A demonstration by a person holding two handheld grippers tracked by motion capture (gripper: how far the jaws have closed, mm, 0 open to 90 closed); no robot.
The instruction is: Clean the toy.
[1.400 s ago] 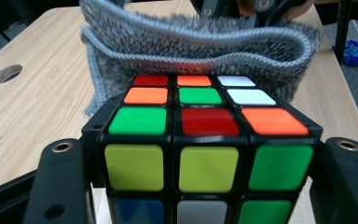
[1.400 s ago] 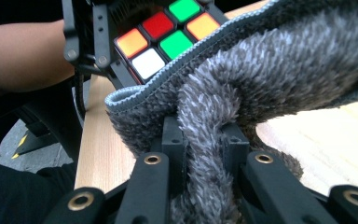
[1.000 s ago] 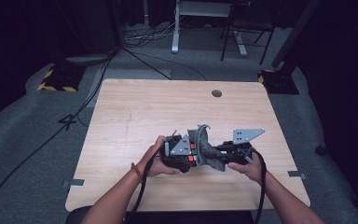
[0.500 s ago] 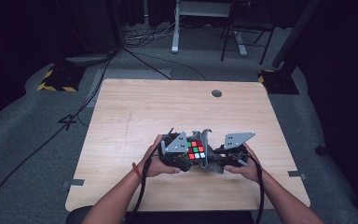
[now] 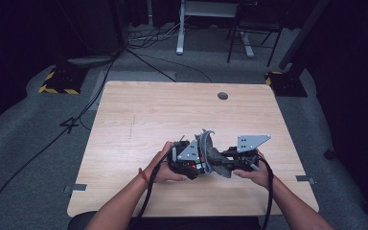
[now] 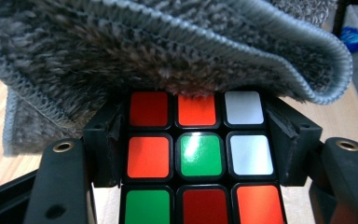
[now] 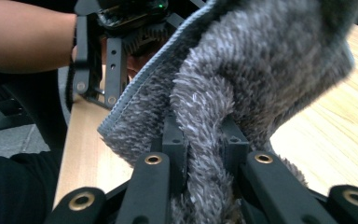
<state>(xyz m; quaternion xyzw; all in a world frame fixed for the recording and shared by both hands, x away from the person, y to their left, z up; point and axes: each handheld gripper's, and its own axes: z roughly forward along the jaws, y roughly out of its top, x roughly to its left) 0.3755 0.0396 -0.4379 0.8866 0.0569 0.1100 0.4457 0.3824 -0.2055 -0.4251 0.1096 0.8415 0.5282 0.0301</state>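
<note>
Left claw point(image 6: 198, 154) clamps cube point(image 6: 198, 158), jaws tight on both sides, held just above the counter point(image 5: 139, 120) near its front edge. Right claw point(image 7: 204, 140) pinches grey cloth point(image 7: 261, 70), draped over the cube's top. Wipe best with firm, short strokes, cube steady. Cloth hides the upper face; counter otherwise bare.

You see the table point(image 5: 182, 115) evenly lit from above, its dark surroundings falling to near black. Glare whitens the cube's point(image 6: 198, 158) green centre tile. The cloth point(image 7: 261, 65) blurs toward its far edge (close range); hands cast soft shadows.
</note>
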